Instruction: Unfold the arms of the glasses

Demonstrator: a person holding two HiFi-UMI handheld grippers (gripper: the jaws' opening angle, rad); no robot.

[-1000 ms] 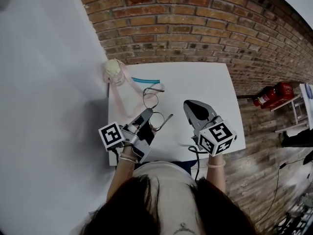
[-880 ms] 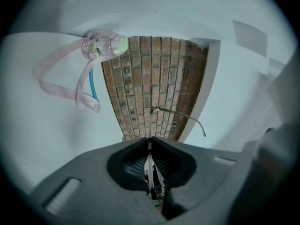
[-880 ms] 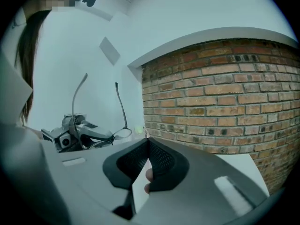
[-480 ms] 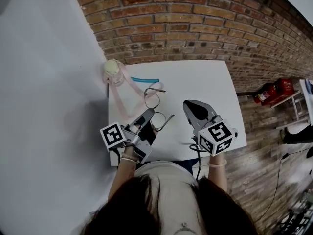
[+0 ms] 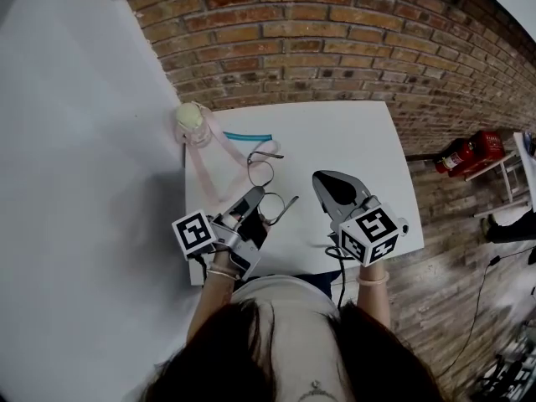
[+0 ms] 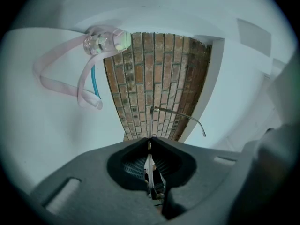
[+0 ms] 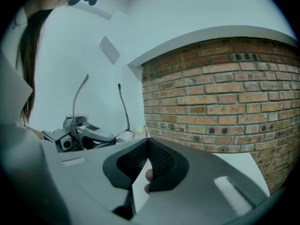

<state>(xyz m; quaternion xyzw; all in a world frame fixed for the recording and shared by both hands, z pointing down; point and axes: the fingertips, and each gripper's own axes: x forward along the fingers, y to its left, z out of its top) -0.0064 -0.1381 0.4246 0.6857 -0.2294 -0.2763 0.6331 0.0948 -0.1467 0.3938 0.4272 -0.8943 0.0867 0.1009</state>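
Observation:
Thin wire-rimmed glasses (image 5: 263,174) lie on the white table (image 5: 352,141), left of its middle. My left gripper (image 5: 255,197) is shut on the near lens rim. In the left gripper view a thin strip of the frame runs between the closed jaws, and one arm (image 6: 180,116) reaches out to the right past the tips. My right gripper (image 5: 322,178) hovers to the right of the glasses, shut with nothing in it. The right gripper view shows the glasses (image 7: 124,135) with two arms standing upward beside the left gripper (image 7: 79,135).
A small clear jar (image 5: 191,122) with a pink ribbon (image 5: 205,166) stands at the table's far left corner, and a teal strip (image 5: 249,136) lies next to it. A brick wall (image 5: 352,48) rises behind the table. On the floor at right sits a red fire extinguisher (image 5: 469,157).
The left gripper and the glasses have shifted very slightly. The right gripper has stayed where it was.

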